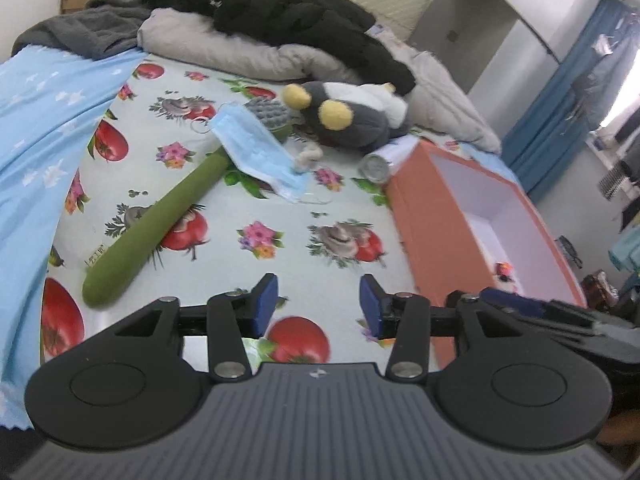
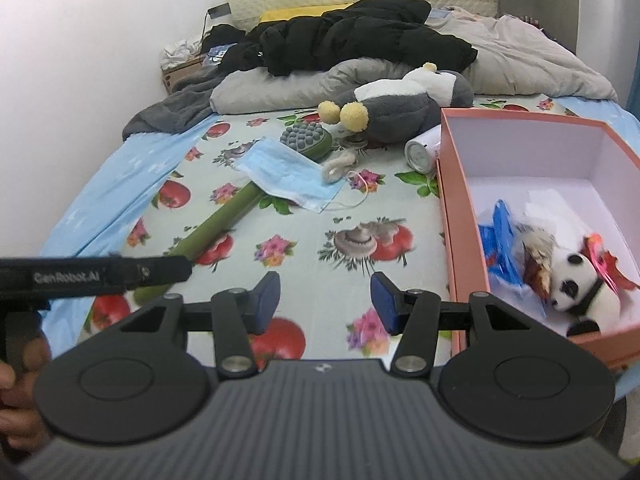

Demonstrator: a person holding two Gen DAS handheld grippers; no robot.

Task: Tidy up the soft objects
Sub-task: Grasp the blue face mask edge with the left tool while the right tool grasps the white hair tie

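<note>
On the fruit-print bed sheet lie a green long-handled brush (image 1: 152,232) (image 2: 224,220) and a blue face mask (image 1: 256,148) (image 2: 288,172) draped over its neck. Behind them rest a grey penguin plush (image 1: 352,116) (image 2: 400,112) and a small white knotted cord (image 1: 308,158) (image 2: 338,166). An orange box (image 1: 420,232) (image 2: 464,240) stands to the right, holding a panda plush (image 2: 580,292) and a blue packet (image 2: 504,248). My left gripper (image 1: 319,300) hovers open over bare sheet, near the brush handle's end. My right gripper (image 2: 325,298) is open too, just left of the box.
A white can (image 1: 376,168) (image 2: 420,152) lies against the box's far corner. A black jacket (image 2: 360,36) and a grey quilt (image 2: 520,56) pile up at the bed's head. Light blue cloth (image 1: 44,120) covers the left edge. The left tool's black body (image 2: 100,276) crosses the right view.
</note>
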